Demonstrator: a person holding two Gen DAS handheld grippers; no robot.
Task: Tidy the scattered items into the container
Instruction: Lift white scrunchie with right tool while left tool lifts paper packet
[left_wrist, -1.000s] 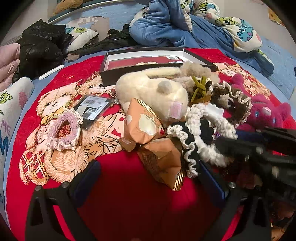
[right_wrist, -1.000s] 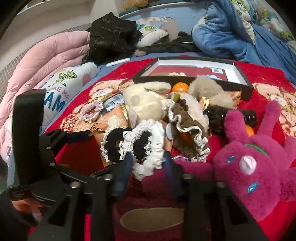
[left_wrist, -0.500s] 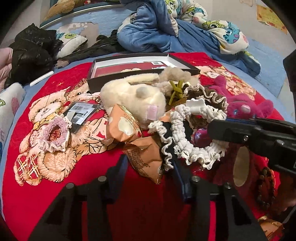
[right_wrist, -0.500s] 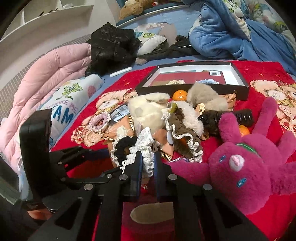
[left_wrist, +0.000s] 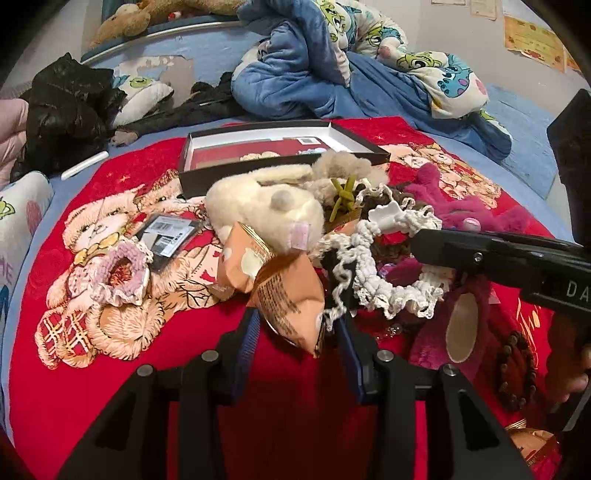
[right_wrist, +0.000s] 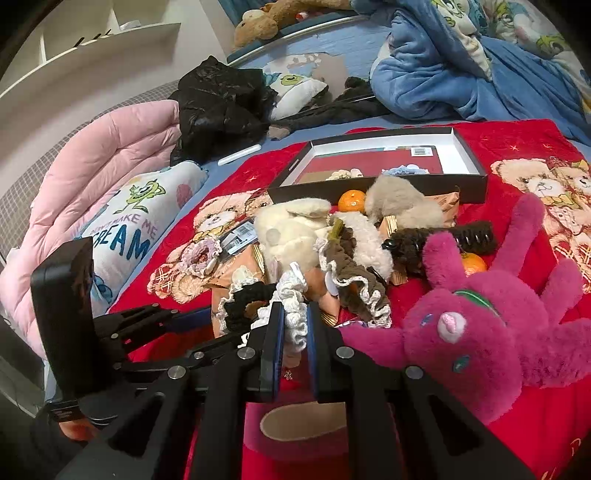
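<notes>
Left gripper (left_wrist: 293, 328) jaws are closing around the crinkly orange foil snack packet (left_wrist: 288, 299). The packet's near end is sitting between the blue pads (left_wrist: 246, 339), and both pads look to be pressing its sides. The packet is lying at the near edge of the pile on the red teddy-bear-print blanket (left_wrist: 122, 391).

Right gripper (right_wrist: 294, 345) is clenched tight on the white frilly lace scrunchie (right_wrist: 293, 306), with the fabric bunching up between the two fingers (right_wrist: 275, 332). Its black-and-white ruffled part (right_wrist: 243, 302) is hanging off to the left, touching the packet.

The black shallow cardboard box with white lining (right_wrist: 461, 147) is sitting open at the far side of the pile, with a few small items inside. The magenta plush rabbit toy (right_wrist: 480, 332) is lying near right, just beside the right gripper. The cream fluffy plush (left_wrist: 266, 210) is resting in the pile centre, far of the packet. The lilac crochet scrunchie (left_wrist: 122, 273) is lying apart at left.
</notes>
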